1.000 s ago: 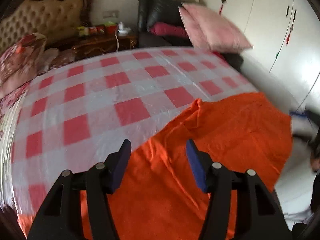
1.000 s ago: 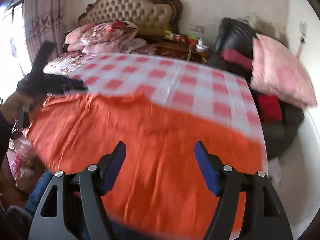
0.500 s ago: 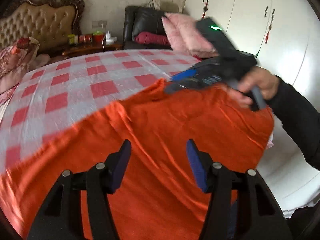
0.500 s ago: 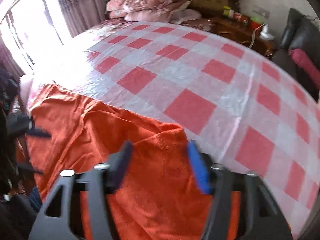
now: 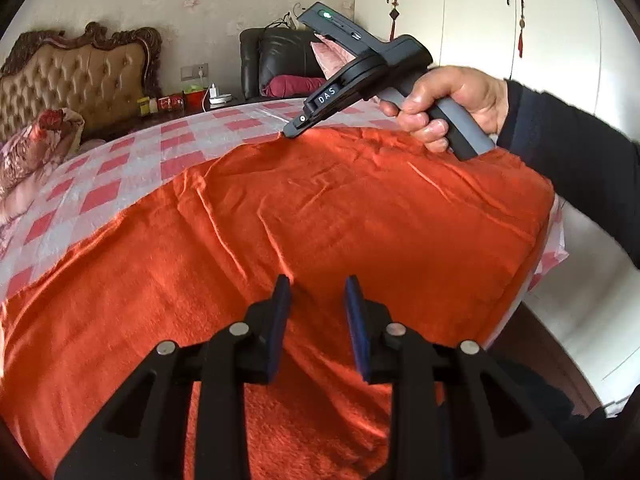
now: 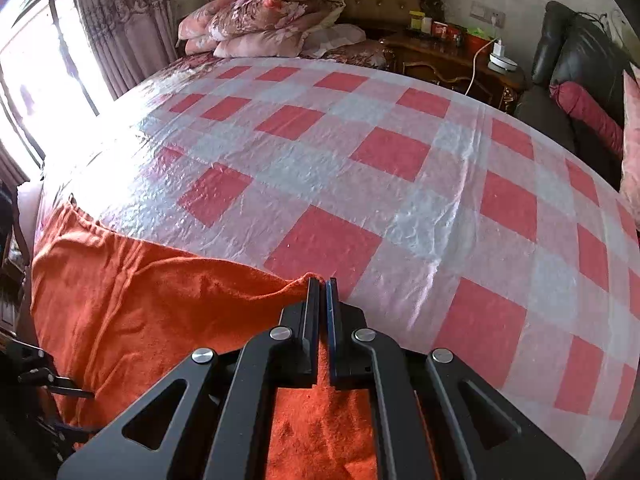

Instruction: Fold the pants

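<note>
A: On the checked bed cover (image 6: 360,168), the right gripper (image 6: 322,280) is now pressed together on the far edge of the orange pants (image 5: 320,208), a small peak of cloth caught between its blue pads. Half a second ago those jaws stood apart over the fabric. The person's hand (image 5: 448,108) grips the handle of that tool, seen from the left wrist view.

B: And the left gripper (image 5: 316,292)?

A: Spread, but narrower than a moment ago. It hangs over the near part of the pants with nothing between its fingers; whether the tips touch the cloth I cannot tell.

B: Where do the pants lie?

A: Flat and wrinkled across the foot of the bed, spilling over the near edge. Their far edge runs along the red and white squares. The pillows (image 6: 272,20) at the headboard and the nightstand (image 6: 448,60) are well apart from the work.

B: What does the change mean for the fold?

A: One hold looks secured and the other looks to be closing in. My reading is that the fold itself has not begun: no layer lies doubled over yet. Once the left side bites too, the edge could be lifted and carried across. A one-sided pull would likely drag the soft cloth askew.
</note>
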Demonstrator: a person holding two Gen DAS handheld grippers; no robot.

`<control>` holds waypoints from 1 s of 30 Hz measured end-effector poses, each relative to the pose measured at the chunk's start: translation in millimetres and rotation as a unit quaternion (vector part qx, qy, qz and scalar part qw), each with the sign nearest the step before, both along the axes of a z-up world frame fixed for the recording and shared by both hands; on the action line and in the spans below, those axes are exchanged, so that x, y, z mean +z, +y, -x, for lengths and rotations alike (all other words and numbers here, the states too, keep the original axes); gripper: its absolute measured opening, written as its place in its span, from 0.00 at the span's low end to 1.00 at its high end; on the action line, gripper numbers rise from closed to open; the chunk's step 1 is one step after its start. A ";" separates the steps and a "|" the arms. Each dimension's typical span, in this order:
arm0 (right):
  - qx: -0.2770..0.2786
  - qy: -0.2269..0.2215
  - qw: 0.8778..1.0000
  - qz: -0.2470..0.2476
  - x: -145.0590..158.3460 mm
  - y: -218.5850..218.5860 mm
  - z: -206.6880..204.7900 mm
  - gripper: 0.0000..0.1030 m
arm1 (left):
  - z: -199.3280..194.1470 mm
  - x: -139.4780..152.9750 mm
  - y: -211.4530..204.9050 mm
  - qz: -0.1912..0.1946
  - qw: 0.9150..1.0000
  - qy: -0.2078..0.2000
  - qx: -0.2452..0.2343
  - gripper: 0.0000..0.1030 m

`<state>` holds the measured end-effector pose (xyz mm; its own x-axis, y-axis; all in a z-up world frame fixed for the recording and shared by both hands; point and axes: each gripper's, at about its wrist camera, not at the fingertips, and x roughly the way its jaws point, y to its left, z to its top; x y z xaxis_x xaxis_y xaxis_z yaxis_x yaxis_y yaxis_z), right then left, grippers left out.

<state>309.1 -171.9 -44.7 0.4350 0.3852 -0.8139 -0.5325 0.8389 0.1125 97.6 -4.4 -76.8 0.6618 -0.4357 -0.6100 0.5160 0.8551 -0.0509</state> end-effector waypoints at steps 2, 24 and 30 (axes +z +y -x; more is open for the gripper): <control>-0.010 -0.002 1.000 -0.016 4.2 -7.2 0.8 0.34 | 0.5 -0.6 0.5 0.013 1.000 0.002 -0.004 0.37; -0.179 -0.103 0.977 0.059 -21.6 -68.9 250.0 0.79 | 67.2 20.5 117.3 -0.031 0.979 -0.039 0.199 0.51; -0.104 -0.185 0.971 0.112 -15.3 1.7 297.5 0.78 | 110.2 21.1 39.6 -0.073 0.990 -0.097 0.074 0.33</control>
<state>11.5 -170.1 -60.0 0.7631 0.0885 -0.6402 -0.3181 0.9137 -0.2528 -12.6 35.2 -55.7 0.8226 -0.2416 -0.5147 0.3724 0.9130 0.1666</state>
